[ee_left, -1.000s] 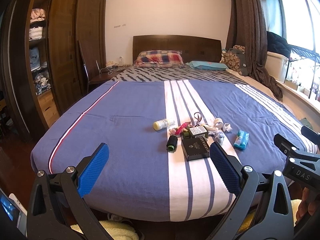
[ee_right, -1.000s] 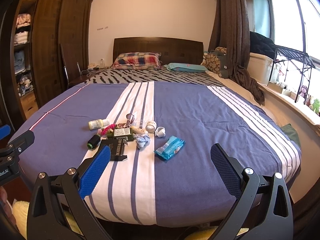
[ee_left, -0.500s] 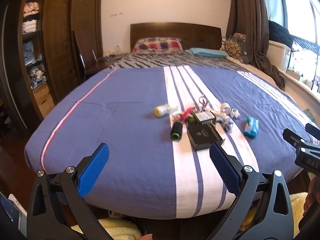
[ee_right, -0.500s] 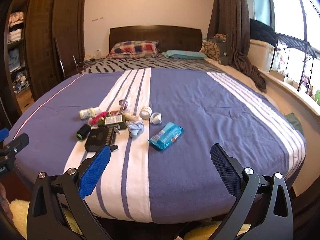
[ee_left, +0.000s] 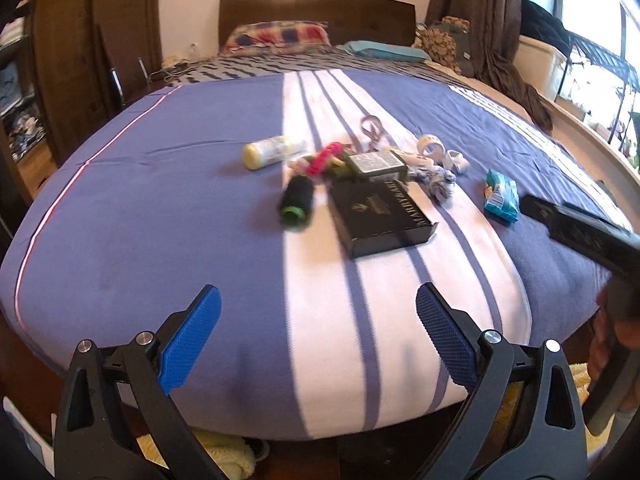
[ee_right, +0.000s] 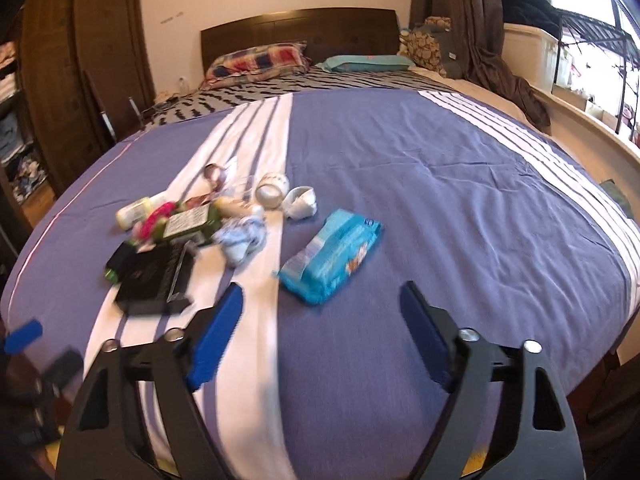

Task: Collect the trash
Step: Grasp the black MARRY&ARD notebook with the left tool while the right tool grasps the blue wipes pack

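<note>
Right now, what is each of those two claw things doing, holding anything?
Left gripper: open, holding nothing.
Right gripper: open and empty; its jaws have just been closing, nothing between them.

Your left claw point(ee_left: 316, 308) and right claw point(ee_right: 322, 306) are black plastic frames with triangular cut-outs, silver screws at the pivots and textured blue pads point(ee_left: 188, 344) on both fingers.

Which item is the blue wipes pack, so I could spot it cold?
Start at the bed's blue striped cover and find the clutter pile near its foot. The blue wipes pack lies flat just right of that pile, apart from it. Unlike the black box and small bottles, it is a soft, crinkly, bright turquoise packet.
</note>
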Demonstrator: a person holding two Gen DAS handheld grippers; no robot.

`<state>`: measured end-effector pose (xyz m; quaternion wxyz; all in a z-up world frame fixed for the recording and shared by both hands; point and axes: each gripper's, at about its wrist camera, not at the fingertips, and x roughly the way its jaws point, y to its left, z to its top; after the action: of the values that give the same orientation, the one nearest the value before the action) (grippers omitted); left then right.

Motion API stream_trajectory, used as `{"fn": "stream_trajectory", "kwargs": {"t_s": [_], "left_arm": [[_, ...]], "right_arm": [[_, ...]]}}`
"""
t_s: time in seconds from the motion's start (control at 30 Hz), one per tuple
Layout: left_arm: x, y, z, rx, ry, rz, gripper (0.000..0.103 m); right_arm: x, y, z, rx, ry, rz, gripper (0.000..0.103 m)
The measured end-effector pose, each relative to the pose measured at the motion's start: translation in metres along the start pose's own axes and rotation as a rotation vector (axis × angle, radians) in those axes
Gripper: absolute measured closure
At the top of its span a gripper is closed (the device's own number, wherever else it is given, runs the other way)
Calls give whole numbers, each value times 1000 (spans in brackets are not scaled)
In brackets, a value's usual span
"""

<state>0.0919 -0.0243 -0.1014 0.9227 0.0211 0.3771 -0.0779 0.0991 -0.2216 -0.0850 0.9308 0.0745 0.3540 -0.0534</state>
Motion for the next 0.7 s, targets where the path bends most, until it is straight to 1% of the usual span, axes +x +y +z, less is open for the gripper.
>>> {"fn": "stream_trajectory", "kwargs": {"t_s": [0.03,0.17,0.27,0.43,0.5,0.6,0.63,0.7], "left_arm": [[5,-4,3,4,1,-7,10],[21,-16,13,7,11,-38,10],[33,-24,22,6,20,-58,11],[55,-34,35,-18,40,-71,11],[66,-38,40,-36,56,-68,11],[78,-39,46,-50,79,-29,12],[81,-39,48,-58,86,-27,15],[87,-37,50,-71,100,-28,19]], "right_arm": [[8,0,5,11,8,-6,35],[36,2,16,31,49,-27,39],[54,1,20,40,85,-64,46],[73,-2,25,46,111,-65,50],[77,-2,25,36,112,-71,52],[81,-5,26,31,109,-64,55],[81,-6,26,30,106,-62,57],[81,-9,26,29,101,-51,59]]}}
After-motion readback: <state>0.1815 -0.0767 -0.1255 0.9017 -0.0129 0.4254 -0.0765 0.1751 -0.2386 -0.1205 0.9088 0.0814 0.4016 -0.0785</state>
